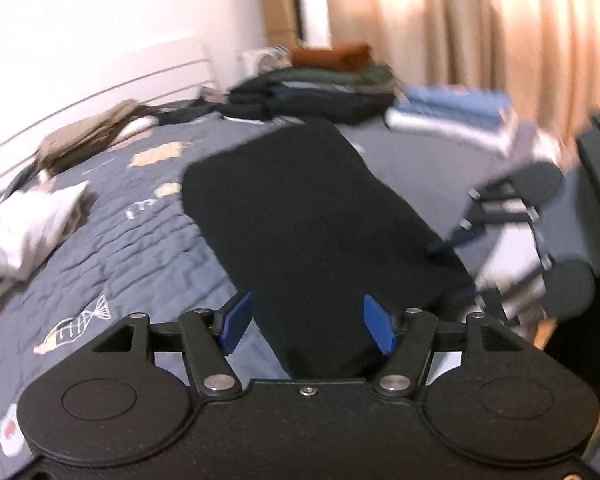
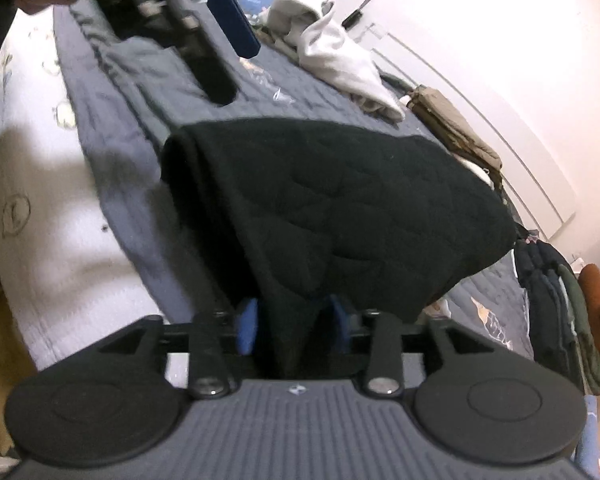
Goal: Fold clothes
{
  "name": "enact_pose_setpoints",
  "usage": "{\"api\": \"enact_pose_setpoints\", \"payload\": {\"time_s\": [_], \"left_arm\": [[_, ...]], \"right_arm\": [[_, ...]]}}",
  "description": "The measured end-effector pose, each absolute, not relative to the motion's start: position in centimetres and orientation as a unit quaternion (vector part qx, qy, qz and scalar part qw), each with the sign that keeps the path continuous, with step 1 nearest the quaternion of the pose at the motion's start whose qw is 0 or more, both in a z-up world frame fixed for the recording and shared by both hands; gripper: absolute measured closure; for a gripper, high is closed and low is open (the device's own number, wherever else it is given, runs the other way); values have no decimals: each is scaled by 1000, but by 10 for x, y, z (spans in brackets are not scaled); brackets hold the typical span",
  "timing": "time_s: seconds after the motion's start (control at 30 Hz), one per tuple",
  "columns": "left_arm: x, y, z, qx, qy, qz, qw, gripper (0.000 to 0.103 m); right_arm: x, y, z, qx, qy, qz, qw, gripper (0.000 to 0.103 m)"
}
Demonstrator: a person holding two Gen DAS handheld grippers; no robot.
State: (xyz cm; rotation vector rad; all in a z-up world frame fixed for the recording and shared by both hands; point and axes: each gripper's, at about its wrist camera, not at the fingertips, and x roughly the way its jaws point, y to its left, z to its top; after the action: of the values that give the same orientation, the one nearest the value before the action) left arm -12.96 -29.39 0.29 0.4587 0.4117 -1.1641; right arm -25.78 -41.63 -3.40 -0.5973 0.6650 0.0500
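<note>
Bed (image 1: 112,248) in view, folded stacks (image 1: 312,92) at back. Black garment (image 1: 300,216) folded mid-bed. My left tool (image 1: 306,324) wide, empty. Right tool (image 2: 294,326) parted, hem between. White top (image 2: 336,52) left to fold.

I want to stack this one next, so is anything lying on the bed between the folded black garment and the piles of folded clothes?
Nothing visible: only bare grey bedspread lies between the black garment and the piles.
</note>
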Motion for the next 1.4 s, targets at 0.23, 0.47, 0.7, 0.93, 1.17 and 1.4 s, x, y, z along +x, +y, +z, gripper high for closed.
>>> {"api": "enact_pose_setpoints", "payload": {"time_s": [0.23,0.47,0.7,0.93,1.17,1.4], "left_arm": [[-110,-291,21,144,194,-520,819,38],[-105,-295,30,100,194,-519,827,36],[-97,-304,26,71,218,-514,827,34],[-82,-324,21,56,242,-499,830,33],[-79,-346,17,60,247,-490,834,33],[-93,-359,19,68,242,-482,840,33]], "right_arm": [[-258,-439,23,-147,320,3,936,33],[-266,-491,61,50,278,-24,959,25],[-241,-565,44,237,258,-69,934,24],[-206,-597,15,269,272,-64,922,24],[-194,-612,6,272,282,-52,918,24],[-182,-636,12,278,271,-46,921,24]]}}
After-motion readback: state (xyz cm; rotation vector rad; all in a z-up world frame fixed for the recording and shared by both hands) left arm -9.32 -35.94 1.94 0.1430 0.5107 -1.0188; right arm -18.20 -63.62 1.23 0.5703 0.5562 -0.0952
